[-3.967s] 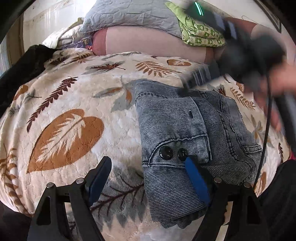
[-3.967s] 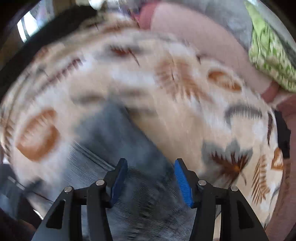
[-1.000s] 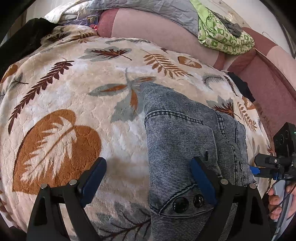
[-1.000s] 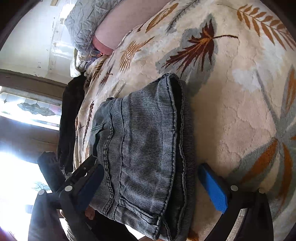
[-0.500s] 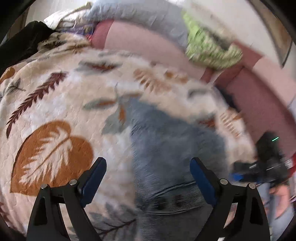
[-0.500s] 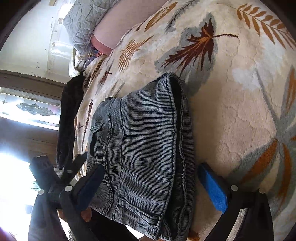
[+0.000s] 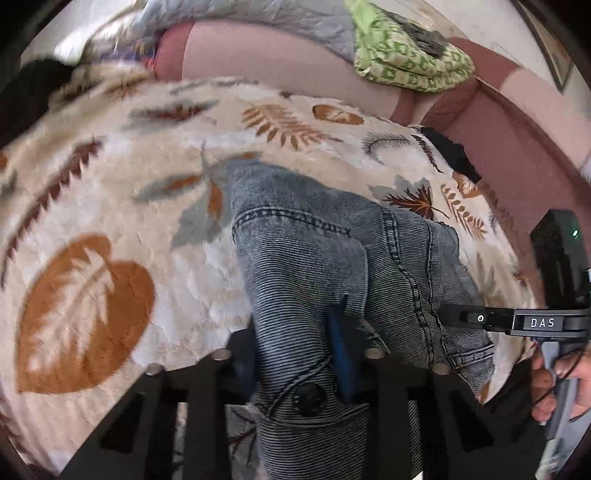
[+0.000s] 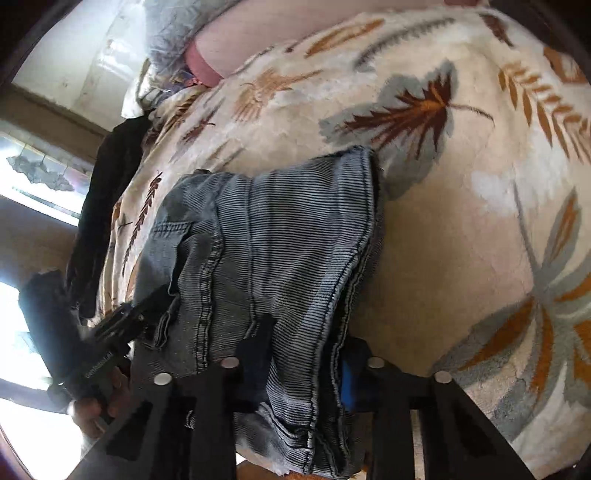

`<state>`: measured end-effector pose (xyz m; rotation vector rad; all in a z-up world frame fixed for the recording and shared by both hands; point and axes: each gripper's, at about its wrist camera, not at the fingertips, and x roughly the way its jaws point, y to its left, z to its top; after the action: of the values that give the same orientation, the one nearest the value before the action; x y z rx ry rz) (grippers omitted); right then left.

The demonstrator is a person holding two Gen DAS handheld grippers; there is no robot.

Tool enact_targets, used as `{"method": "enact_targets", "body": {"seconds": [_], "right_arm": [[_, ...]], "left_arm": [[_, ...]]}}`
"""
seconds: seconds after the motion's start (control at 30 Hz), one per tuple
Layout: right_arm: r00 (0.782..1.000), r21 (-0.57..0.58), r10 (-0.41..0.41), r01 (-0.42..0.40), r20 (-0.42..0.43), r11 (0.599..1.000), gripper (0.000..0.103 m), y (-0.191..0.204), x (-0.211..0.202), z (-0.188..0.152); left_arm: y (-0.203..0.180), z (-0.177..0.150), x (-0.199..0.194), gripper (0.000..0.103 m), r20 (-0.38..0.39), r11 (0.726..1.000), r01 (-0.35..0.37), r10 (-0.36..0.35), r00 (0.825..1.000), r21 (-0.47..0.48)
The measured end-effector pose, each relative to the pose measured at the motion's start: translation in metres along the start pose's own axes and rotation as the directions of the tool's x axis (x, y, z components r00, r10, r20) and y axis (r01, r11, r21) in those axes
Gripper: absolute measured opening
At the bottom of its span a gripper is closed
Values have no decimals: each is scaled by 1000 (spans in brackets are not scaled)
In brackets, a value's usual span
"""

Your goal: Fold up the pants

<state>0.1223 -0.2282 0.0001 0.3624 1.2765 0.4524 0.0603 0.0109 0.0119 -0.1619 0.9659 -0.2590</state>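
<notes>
The folded grey-blue denim pants [image 7: 325, 266] lie in a thick bundle on a cream leaf-print blanket [image 7: 110, 206]. My left gripper [image 7: 295, 354] is shut on the pants' near edge by the waistband button [image 7: 308, 398]. My right gripper [image 8: 303, 365] is shut on the pants [image 8: 266, 229] at their right side, pinching the stacked layers. The right gripper also shows in the left wrist view [image 7: 491, 319] at the pants' right edge, and the left gripper shows in the right wrist view [image 8: 122, 321] at the pants' far side.
The blanket covers a pink sofa [image 7: 280, 62]. A green patterned cloth [image 7: 406, 59] and a grey quilt [image 7: 258, 18] lie on its backrest. Dark clothing [image 8: 103, 192] hangs at the blanket's left edge, with a bright window [image 8: 37, 177] behind it.
Both grippers were open beside the pants; now each has closed on the folded bundle, the left at the waistband edge, the right at the side.
</notes>
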Motion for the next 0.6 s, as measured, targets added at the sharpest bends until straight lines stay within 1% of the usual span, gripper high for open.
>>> {"method": "enact_targets", "body": {"seconds": [0.03, 0.13, 0.2, 0.23, 0.27, 0.37, 0.4, 0.47, 0.5, 0.53, 0.57, 0.6], "right_arm": [[1000, -12, -2, 3, 12, 1000, 28, 4, -2, -1], [998, -46, 14, -11, 66, 999, 27, 17, -17, -2], [993, -91, 18, -7, 115, 996, 27, 32, -31, 2], [990, -107, 21, -6, 138, 994, 27, 38, -37, 5], [987, -122, 26, -7, 160, 993, 27, 43, -43, 10], [976, -154, 60, -27, 211, 988, 27, 52, -57, 41], [975, -155, 62, -29, 215, 988, 27, 53, -55, 48], [977, -164, 63, -29, 206, 986, 28, 52, -45, 66], [978, -166, 54, -20, 203, 986, 31, 48, -32, 75], [982, -157, 46, -17, 181, 987, 33, 42, -20, 79], [991, -145, 28, -9, 131, 989, 37, 36, -1, 84], [996, -128, 3, 8, 88, 992, 41, 26, 14, 85]], "left_arm": [[-9, 0, -7, 27, 26, 999, -32, 31, 999, 43], [-26, 3, -26, 24, 104, 984, -92, 77, 992, 150], [-38, 9, -43, 24, 185, 969, -146, 110, 977, 197], [-41, 16, -52, 24, 228, 965, -165, 118, 967, 203], [-40, 24, -58, 24, 252, 966, -171, 119, 960, 196], [-30, 51, -62, 24, 290, 972, -173, 121, 949, 159], [-23, 58, -60, 25, 292, 977, -165, 120, 949, 136], [-6, 70, -43, 27, 260, 985, -144, 115, 959, 98], [1, 73, -32, 30, 236, 986, -143, 121, 964, 80], [9, 75, -18, 42, 208, 989, -139, 125, 970, 52], [19, 74, 1, 52, 154, 991, -135, 130, 980, 22], [26, 71, 16, 69, 100, 990, -144, 142, 985, 4]]}}
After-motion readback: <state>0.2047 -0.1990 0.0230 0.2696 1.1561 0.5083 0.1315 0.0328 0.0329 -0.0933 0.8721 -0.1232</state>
